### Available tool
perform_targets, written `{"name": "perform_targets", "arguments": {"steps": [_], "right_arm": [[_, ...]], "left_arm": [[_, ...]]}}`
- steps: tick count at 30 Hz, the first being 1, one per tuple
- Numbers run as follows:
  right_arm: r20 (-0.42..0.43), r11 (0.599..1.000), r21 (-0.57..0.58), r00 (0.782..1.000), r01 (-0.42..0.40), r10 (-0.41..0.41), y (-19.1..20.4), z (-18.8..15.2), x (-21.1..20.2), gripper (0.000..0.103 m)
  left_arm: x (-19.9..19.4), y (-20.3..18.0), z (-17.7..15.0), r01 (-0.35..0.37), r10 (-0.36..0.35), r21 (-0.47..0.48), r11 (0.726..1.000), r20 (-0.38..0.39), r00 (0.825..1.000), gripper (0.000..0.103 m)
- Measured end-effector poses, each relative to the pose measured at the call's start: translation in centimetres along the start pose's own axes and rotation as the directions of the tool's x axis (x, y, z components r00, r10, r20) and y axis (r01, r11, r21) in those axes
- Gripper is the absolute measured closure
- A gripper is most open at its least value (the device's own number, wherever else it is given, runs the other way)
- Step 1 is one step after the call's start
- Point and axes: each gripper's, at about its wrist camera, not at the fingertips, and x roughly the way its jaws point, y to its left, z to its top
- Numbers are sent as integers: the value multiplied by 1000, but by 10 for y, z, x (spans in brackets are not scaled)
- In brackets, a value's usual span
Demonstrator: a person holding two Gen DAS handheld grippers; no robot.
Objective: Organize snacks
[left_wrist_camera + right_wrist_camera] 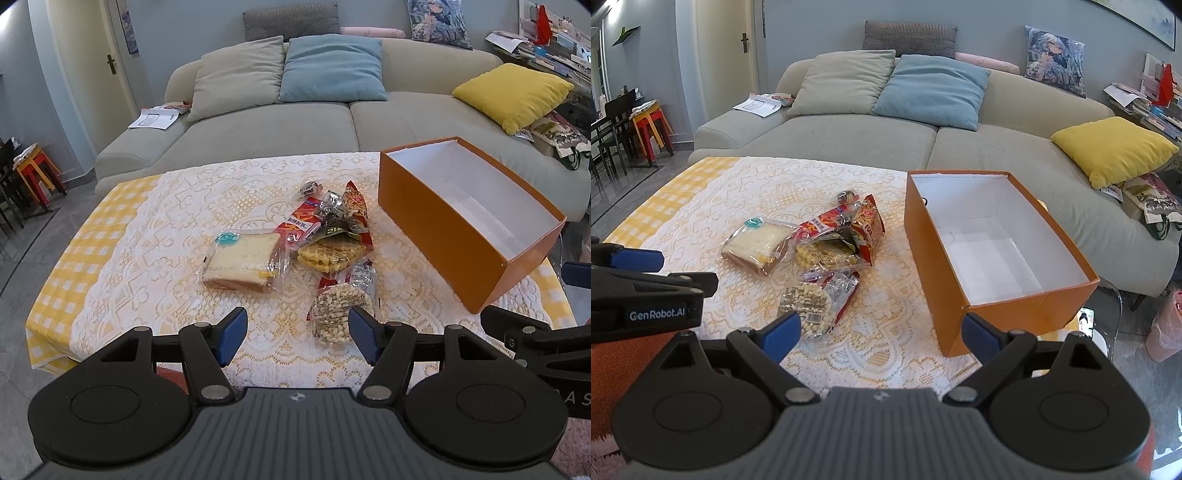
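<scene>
The snacks lie in a loose heap on the lace tablecloth (155, 280), straight ahead of both grippers: a wrapped sandwich (242, 260), a pack of yellow wafers (328, 254), red wrappers (299, 221) behind them, and a bag of pale puffed pieces (341, 317) nearest the left gripper (294, 334), just beside its right finger. The left gripper is spread wide and holds nothing. The right gripper (882, 334) is also wide and bare. An orange box (934, 258) stands ahead to its right, lidless, with only white lining inside. A sofa (849, 136) sits beyond.
</scene>
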Motion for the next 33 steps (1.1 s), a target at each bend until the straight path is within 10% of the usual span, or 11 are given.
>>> {"name": "perform_targets", "arguments": {"steps": [26, 33], "right_arm": [[14, 1000, 7, 999, -30, 30, -6, 4, 4, 12], [41, 996, -24, 995, -89, 90, -8, 9, 22, 26]], "left_arm": [[5, 2, 1, 49, -49, 5, 999, -8, 999, 28], [32, 7, 2, 110, -107, 36, 993, -79, 991, 28]]}}
